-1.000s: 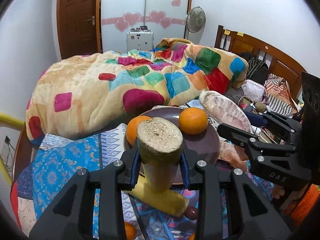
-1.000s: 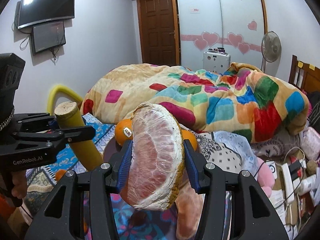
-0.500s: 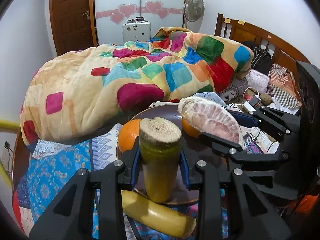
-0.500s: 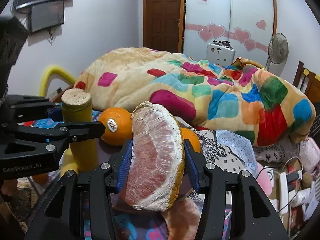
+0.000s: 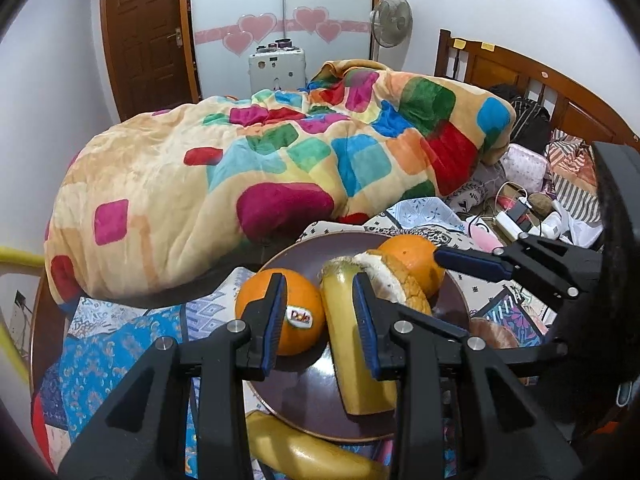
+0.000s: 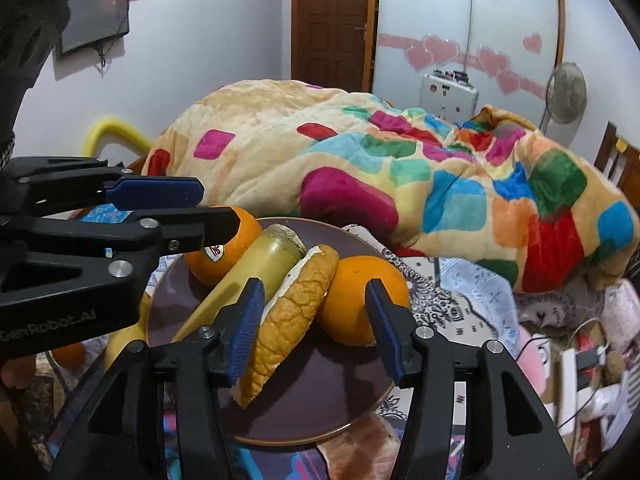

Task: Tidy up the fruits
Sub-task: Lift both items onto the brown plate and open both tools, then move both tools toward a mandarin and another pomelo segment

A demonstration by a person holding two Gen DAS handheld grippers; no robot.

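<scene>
A dark brown plate holds two oranges, a yellow-green cut stalk and a peeled pomelo segment. The stalk lies slanted between the stickered orange and the segment. My left gripper hovers over them. Its pads stand apart and the stalk lies loose by the right pad. My right gripper is opening. The segment leans against its left pad, and the plain orange shows in the gap to the right pad.
A second yellow stalk piece lies off the plate's near edge, and another pomelo piece lies under its front rim. A heaped patchwork blanket rises behind. Cables and chargers clutter the right side.
The stalk, held upright in the left jaws before, now lies on the plate. The pomelo segment has left the right jaws' grip and rests on the plate. Both grippers have moved closer to the plate.
</scene>
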